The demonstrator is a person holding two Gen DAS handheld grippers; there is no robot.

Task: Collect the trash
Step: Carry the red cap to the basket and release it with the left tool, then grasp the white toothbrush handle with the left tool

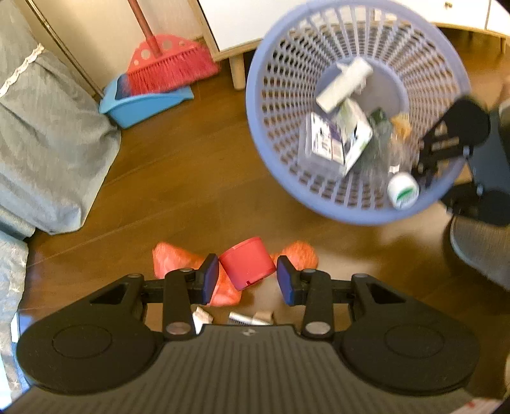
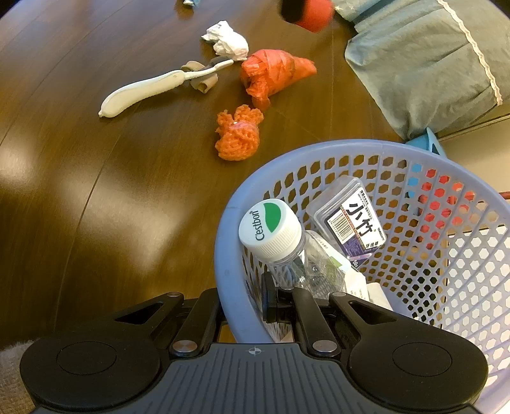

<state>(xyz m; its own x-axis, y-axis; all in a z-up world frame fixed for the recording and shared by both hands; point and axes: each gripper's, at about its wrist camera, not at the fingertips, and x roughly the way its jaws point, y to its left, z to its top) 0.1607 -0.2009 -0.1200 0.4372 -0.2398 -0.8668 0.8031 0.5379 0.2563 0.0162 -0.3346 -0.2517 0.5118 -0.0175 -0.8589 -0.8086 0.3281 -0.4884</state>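
My left gripper (image 1: 248,274) is shut on a small red plastic cup (image 1: 247,262), held above the wooden floor between the blue pads (image 1: 210,277). The same cup (image 2: 317,14) shows blurred at the top of the right wrist view. My right gripper (image 2: 242,302) is shut on the wall of a lilac perforated basket (image 2: 223,251), one finger inside and one outside. The basket (image 1: 255,127) holds a clear bottle with a white cap (image 2: 271,227), a floss box (image 2: 350,219) and white cartons (image 1: 344,84). An orange bag (image 2: 274,73) and orange net (image 2: 237,137) lie on the floor.
Crumpled white tissue (image 2: 228,39), a white brush (image 2: 149,87) and cardboard rolls (image 2: 204,82) lie on the floor. A red broom (image 1: 169,67) and blue dustpan (image 1: 143,103) stand by the wall. Grey-green bedding (image 1: 47,143) fills the left. A grey mesh thing (image 1: 484,251) sits at the right.
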